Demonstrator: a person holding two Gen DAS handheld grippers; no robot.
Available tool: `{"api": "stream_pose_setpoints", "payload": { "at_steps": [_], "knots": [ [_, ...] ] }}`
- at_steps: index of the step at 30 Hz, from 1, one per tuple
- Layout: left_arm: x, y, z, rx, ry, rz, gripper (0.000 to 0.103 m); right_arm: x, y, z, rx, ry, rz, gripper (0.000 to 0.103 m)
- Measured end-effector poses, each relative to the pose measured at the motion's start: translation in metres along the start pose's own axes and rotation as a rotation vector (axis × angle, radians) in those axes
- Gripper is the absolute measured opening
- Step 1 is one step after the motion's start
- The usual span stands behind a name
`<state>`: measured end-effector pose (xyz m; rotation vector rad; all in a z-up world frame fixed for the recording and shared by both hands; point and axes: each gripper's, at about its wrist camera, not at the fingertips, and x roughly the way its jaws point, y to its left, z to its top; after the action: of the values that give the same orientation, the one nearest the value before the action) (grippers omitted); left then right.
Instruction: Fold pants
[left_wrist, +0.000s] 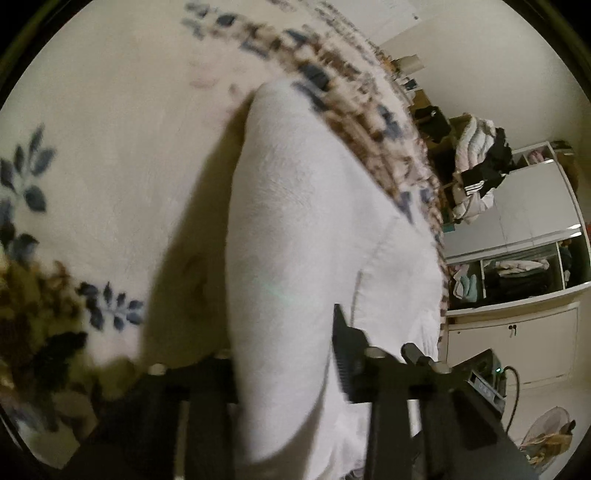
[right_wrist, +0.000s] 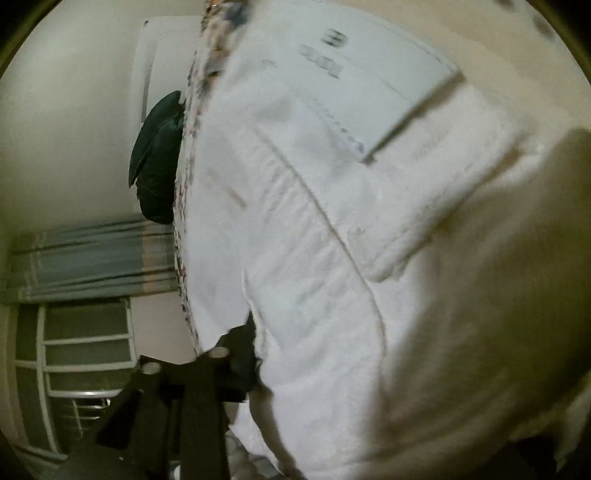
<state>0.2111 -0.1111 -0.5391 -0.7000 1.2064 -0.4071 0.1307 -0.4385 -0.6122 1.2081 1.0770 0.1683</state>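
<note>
**A:** Left side first: the left claw (left_wrist: 291, 373) has the white pants (left_wrist: 295, 221) bunched between its two black fingers, clamped on the cloth. The fabric rises from the claw in a long pale fold, lifted off the bed (left_wrist: 110, 129).

**B:** And under it sits a cream blanket (left_wrist: 92, 177) with blue leaf prints and a brown patterned border, the fold's shadow falling across it. Everything is blurred.

**A:** Beyond the bed's edge, a white wardrobe (left_wrist: 517, 206) with open shelves, and a heap of clothes (left_wrist: 476, 166) piled beside it.

**B:** Over to the right wrist view. The pants (right_wrist: 314, 240) fill almost the whole picture, seams and a white sewn-in label (right_wrist: 373, 85) plain to see.

**A:** The right claw (right_wrist: 255, 354)?

**B:** One dark finger shows at the lower left, touching the cloth's edge; the other is hidden behind the fabric. Whether it is gripping, he cannot tell.

**A:** At the left, a dark bag (right_wrist: 159, 173) lies against the bed, grey-blue curtains (right_wrist: 92, 258) below it.
</note>
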Motion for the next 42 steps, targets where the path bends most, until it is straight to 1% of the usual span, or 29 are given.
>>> {"api": "stream_pose_setpoints", "payload": {
  "at_steps": [3,6,9,12,15,16,17,18,19,21,24,28,31,33,34,36,37,38,39,40,42],
  "knots": [
    [-0.016,-0.016,0.008,-0.007,-0.029,-0.015,0.021,-0.009,0.033,0.000,-0.044,-0.013,-0.027,0.026],
    [-0.039,-0.037,0.022,-0.001,-0.054,-0.037,0.021,-0.019,0.063,0.003,-0.072,-0.019,-0.024,0.025],
    [-0.061,-0.055,0.042,0.019,-0.085,-0.062,0.021,-0.030,0.100,0.011,-0.113,-0.023,-0.016,0.025],
    [-0.076,-0.067,0.074,0.027,-0.120,-0.090,0.021,-0.037,0.141,0.026,-0.170,-0.035,-0.004,0.025],
    [-0.076,-0.074,0.120,0.032,-0.146,-0.114,0.021,-0.021,0.188,0.050,-0.208,-0.052,0.002,0.025],
    [-0.075,-0.075,0.141,0.036,-0.153,-0.121,0.021,-0.011,0.207,0.062,-0.224,-0.060,0.003,0.025],
    [-0.072,-0.074,0.161,0.041,-0.159,-0.125,0.021,-0.006,0.216,0.069,-0.230,-0.066,0.002,0.025],
    [-0.070,-0.073,0.177,0.047,-0.164,-0.126,0.021,0.008,0.233,0.082,-0.238,-0.074,0.003,0.025],
    [-0.066,-0.070,0.204,0.055,-0.171,-0.131,0.021,0.020,0.247,0.093,-0.242,-0.081,0.005,0.025],
    [-0.058,-0.065,0.242,0.067,-0.179,-0.127,0.021,0.045,0.274,0.114,-0.250,-0.098,0.007,0.025],
    [-0.041,-0.048,0.313,0.077,-0.184,-0.113,0.021,0.103,0.311,0.153,-0.256,-0.113,0.011,0.025],
    [-0.013,-0.017,0.392,0.078,-0.192,-0.090,0.021,0.179,0.337,0.197,-0.250,-0.109,0.022,0.025],
    [0.012,0.012,0.435,0.071,-0.192,-0.061,0.021,0.242,0.347,0.227,-0.248,-0.094,0.021,0.025],
    [0.031,0.034,0.453,0.053,-0.173,-0.040,0.021,0.283,0.346,0.246,-0.255,-0.076,0.000,0.025],
    [0.046,0.048,0.461,0.046,-0.150,-0.016,0.021,0.298,0.343,0.253,-0.259,-0.068,-0.013,0.025],
    [0.065,0.068,0.466,0.031,-0.105,0.019,0.022,0.328,0.333,0.262,-0.264,-0.043,-0.055,0.025],
    [0.073,0.077,0.466,0.025,-0.086,0.023,0.023,0.341,0.325,0.265,-0.261,-0.025,-0.084,0.025],
    [0.076,0.083,0.465,0.022,-0.079,0.021,0.028,0.349,0.319,0.267,-0.257,-0.017,-0.113,0.026],
    [0.077,0.087,0.463,0.023,-0.073,0.020,0.032,0.352,0.314,0.267,-0.255,-0.008,-0.140,0.031],
    [0.076,0.090,0.461,0.020,-0.065,0.013,0.032,0.353,0.309,0.268,-0.251,0.001,-0.162,0.040],
    [0.070,0.093,0.456,-0.004,-0.048,0.007,0.037,0.350,0.301,0.267,-0.238,0.034,-0.184,0.048]
  ]
}}
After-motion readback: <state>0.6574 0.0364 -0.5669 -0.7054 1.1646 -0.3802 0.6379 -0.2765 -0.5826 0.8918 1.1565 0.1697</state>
